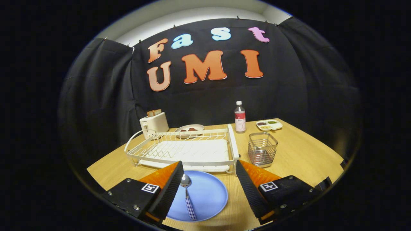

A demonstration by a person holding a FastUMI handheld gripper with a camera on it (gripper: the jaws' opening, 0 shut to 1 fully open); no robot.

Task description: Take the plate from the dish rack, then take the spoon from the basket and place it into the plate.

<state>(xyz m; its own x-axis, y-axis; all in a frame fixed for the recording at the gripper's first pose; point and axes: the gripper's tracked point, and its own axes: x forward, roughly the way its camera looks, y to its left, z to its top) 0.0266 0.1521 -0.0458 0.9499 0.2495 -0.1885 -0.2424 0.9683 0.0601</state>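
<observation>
1. Tongs (208, 179) spread apart, gripping nothing.
2. Spoon (188, 196) lying in blue plate (208, 195) between the fingers, bowl toward 12 o'clock.
3. Dish rack (186, 150) just beyond; wire basket (262, 149) at 1 o'clock on tabletop (305, 154).

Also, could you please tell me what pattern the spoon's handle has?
A blue-and-white check, seen in the gripper view: spoon on the plate.

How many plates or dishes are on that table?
3. A blue plate with a spoon lies between the open claw's fingers; a small plate sits behind the dish rack; a divided dish sits beside the bottle.
</observation>
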